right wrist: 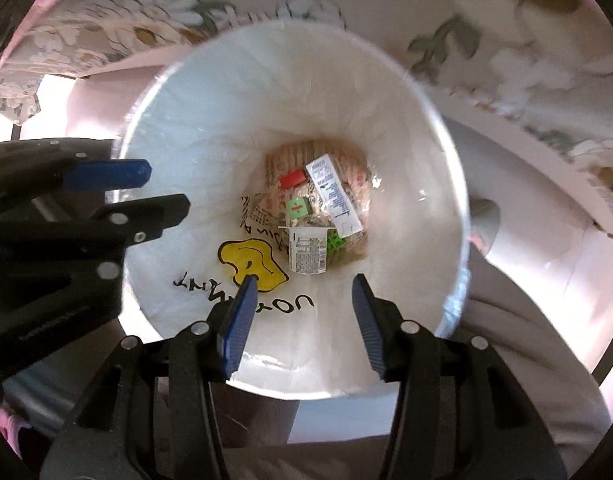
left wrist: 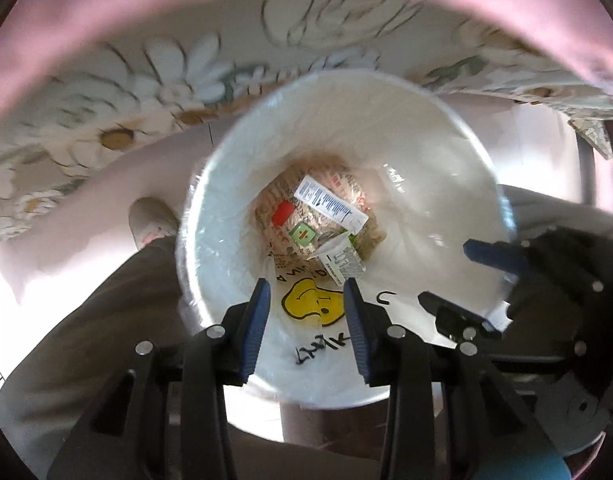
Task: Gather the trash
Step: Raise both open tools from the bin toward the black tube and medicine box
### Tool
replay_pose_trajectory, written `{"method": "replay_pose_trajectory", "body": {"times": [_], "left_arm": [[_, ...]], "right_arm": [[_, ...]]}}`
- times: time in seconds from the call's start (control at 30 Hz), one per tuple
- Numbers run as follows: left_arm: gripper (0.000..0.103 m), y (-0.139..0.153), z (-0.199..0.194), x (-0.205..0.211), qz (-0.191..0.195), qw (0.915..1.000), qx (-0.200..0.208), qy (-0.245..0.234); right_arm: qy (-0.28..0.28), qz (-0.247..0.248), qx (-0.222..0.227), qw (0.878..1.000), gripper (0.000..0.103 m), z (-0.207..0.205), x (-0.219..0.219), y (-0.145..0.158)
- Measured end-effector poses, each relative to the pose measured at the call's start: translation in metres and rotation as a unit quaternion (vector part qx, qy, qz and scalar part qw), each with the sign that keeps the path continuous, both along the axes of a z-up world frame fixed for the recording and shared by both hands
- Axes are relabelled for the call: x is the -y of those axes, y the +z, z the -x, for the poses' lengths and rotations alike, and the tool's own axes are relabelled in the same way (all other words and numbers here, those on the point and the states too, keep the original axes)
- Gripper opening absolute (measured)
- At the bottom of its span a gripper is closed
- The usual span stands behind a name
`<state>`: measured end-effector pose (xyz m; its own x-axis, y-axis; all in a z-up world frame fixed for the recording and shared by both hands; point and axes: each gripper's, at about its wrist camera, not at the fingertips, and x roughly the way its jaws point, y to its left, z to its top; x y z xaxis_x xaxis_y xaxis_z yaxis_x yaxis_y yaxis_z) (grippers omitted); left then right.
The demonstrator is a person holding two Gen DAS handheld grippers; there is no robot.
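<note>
Trash (left wrist: 326,216) lies at the bottom of a white bin (left wrist: 446,152), which is lined with a white plastic bag (right wrist: 210,152) printed with a yellow blob face (right wrist: 252,264) and black lettering. In the pile are a long white printed wrapper (right wrist: 336,196), a small red piece (right wrist: 292,179), a green and white packet (right wrist: 299,207), a white cup with a printed label (right wrist: 308,250), and crumpled brown printed paper (left wrist: 278,200) under them all. Both grippers point down into the bin's mouth from above. The left gripper (left wrist: 306,292) has its blue-padded jaws parted with nothing between them; only the bag's yellow face shows through the gap. The right gripper (right wrist: 304,286) likewise stands with its jaws apart and empty, and it appears from the side at the right edge of the left wrist view. A floral tablecloth (left wrist: 146,72) hangs beside the bin, a pink surface (left wrist: 186,8) curves above it, and a shoe (left wrist: 152,220) and a trouser leg (left wrist: 86,320) of the person show left of the bin.
</note>
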<state>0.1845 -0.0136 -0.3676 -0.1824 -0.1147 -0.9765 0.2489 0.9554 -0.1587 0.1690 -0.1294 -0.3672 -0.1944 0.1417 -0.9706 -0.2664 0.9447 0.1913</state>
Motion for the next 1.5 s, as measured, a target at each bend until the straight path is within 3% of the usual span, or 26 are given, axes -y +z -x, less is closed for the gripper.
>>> {"method": "replay_pose_trajectory", "body": {"times": [0.3, 0.87, 0.97, 1.17, 1.3, 1.5], "left_arm": [[0.040, 0.089, 0.004, 0.011, 0.027, 0.9971, 0.068, -0.018], [0.040, 0.256, -0.041, 0.028, 0.019, 0.9811, 0.192, -0.007], [0.048, 0.275, -0.054, 0.034, 0.013, 0.9771, 0.212, -0.010], [0.048, 0.309, -0.079, 0.045, 0.013, 0.9717, 0.236, -0.011], [0.048, 0.316, -0.098, 0.050, 0.010, 0.9709, 0.239, -0.001], [0.048, 0.310, -0.136, 0.056, 0.006, 0.9739, 0.226, 0.022]], "right_arm": [[0.021, 0.008, 0.072, 0.997, 0.050, 0.002, 0.010, 0.079], [-0.011, 0.017, 0.206, 0.978, 0.050, -0.045, 0.059, 0.250], [-0.015, 0.019, 0.226, 0.974, 0.050, -0.061, 0.063, 0.278], [-0.010, 0.034, 0.263, 0.964, 0.050, -0.102, 0.071, 0.333], [-0.012, 0.044, 0.282, 0.958, 0.054, -0.136, 0.079, 0.360], [-0.009, 0.043, 0.294, 0.955, 0.054, -0.190, 0.080, 0.377]]}}
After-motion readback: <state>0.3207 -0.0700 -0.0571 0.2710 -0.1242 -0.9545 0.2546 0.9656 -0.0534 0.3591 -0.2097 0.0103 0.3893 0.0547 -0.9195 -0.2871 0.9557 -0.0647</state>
